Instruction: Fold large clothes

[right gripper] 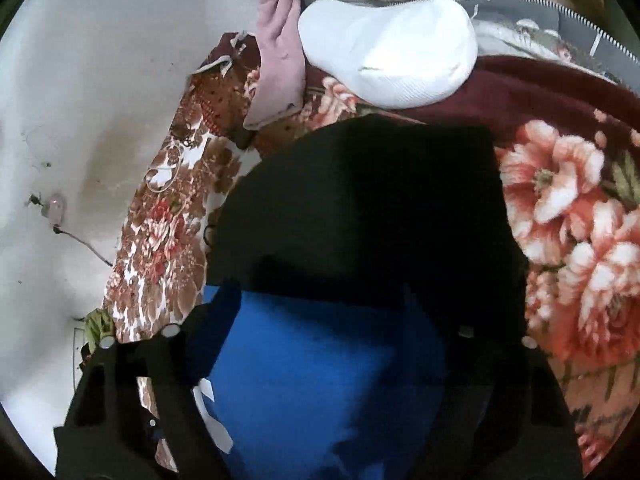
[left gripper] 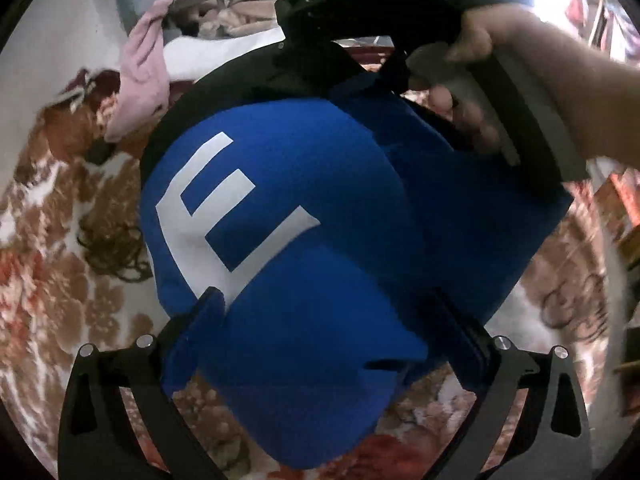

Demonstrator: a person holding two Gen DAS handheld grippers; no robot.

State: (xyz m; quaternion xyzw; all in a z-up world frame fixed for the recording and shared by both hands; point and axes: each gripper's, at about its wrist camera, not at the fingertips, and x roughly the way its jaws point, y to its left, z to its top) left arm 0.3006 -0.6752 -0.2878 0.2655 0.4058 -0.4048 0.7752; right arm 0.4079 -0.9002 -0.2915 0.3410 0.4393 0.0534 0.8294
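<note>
A folded blue garment (left gripper: 320, 216) with a large white letter print sits on top of a black garment (right gripper: 360, 208), over a floral blanket. My left gripper (left gripper: 332, 320) has its fingers spread wide around the near fold of the blue garment, one finger (left gripper: 200, 320) on each side. My right gripper (right gripper: 340, 312) stands over the far edge of the blue garment (right gripper: 320, 380), fingers on either side of the cloth; it also shows in the left wrist view (left gripper: 360, 32), held by a hand. How firmly either grips the cloth is unclear.
The floral blanket (right gripper: 568, 208) covers the surface. A pink cloth (right gripper: 280, 48), a white garment (right gripper: 388, 52) and a heap of other clothes (left gripper: 240, 12) lie beyond. A pale floor (right gripper: 80, 120) is at the left.
</note>
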